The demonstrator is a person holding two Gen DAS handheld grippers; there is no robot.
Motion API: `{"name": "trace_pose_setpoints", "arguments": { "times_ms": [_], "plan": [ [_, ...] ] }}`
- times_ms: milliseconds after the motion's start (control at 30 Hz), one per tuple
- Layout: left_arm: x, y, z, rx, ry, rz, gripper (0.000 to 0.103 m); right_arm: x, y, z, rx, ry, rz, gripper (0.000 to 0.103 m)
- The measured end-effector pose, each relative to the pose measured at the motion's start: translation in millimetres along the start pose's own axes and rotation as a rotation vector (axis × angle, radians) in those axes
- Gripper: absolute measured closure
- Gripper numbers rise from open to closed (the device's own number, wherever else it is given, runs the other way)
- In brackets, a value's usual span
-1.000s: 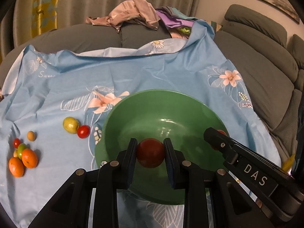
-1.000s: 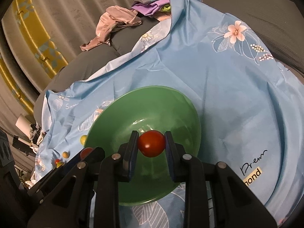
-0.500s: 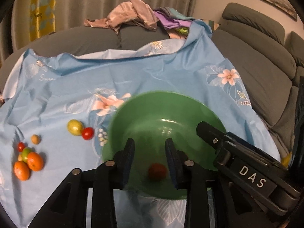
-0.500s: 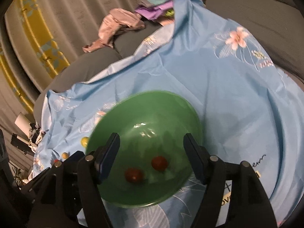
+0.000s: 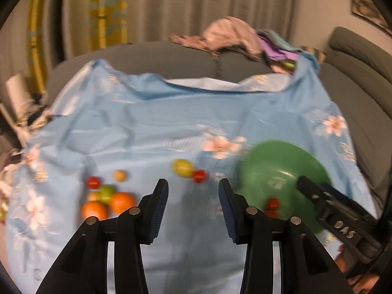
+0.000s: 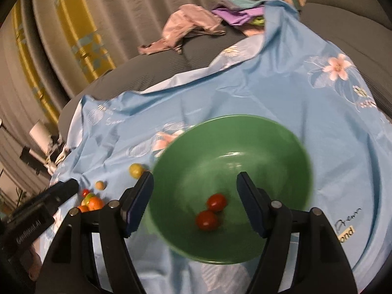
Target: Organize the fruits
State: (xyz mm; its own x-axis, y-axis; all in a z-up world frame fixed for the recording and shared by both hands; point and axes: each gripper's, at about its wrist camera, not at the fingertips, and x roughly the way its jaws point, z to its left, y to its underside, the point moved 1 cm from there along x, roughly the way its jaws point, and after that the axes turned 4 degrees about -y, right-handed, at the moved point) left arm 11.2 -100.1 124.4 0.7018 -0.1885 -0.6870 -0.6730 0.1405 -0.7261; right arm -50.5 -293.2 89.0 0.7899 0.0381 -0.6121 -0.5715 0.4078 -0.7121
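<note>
On the blue floral cloth sits our green bowl, with two red tomatoes touching at its bottom. Our right gripper hangs over it, jaws spread wide, holding nothing. Our left gripper is likewise wide open and empty, above bare cloth. Beyond it lie a yellow-green fruit, a small red tomato, and two oranges.

We see green bowl, two red tomatoes inside; light-blue cloth, pink-white flower print; orange, red, yellow-green fruits; grey sofa; yellow-patterned curtain.
</note>
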Motion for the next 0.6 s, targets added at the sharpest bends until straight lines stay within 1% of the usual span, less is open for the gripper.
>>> {"name": "trace_pose_setpoints", "arguments": {
  "times_ms": [100,233,267,300,367,467,533,600],
  "plan": [
    [-3,7,35,-0.066,-0.073,-0.006,0.061,6,2,20,-0.051,-0.023,0.012,0.032],
    [4,15,70,-0.146,-0.108,0.016,0.061,16,9,48,-0.127,-0.067,0.033,0.033],
    [7,18,79,-0.167,-0.123,0.021,0.061,19,13,56,-0.147,-0.091,0.046,0.033],
    [11,20,88,-0.182,-0.154,0.027,0.061,22,15,62,-0.162,-0.113,0.058,0.033],
    [14,24,101,-0.206,-0.197,0.034,0.061,27,19,72,-0.181,-0.118,0.074,0.033],
    [17,27,118,-0.242,-0.209,0.044,0.061,34,23,88,-0.220,-0.107,0.090,0.033],
    [22,28,127,-0.277,-0.211,0.062,0.061,39,27,97,-0.235,-0.129,0.114,0.033],
    [25,30,132,-0.297,-0.196,0.070,0.061,44,30,104,-0.248,-0.157,0.141,0.033]
  ]
}}
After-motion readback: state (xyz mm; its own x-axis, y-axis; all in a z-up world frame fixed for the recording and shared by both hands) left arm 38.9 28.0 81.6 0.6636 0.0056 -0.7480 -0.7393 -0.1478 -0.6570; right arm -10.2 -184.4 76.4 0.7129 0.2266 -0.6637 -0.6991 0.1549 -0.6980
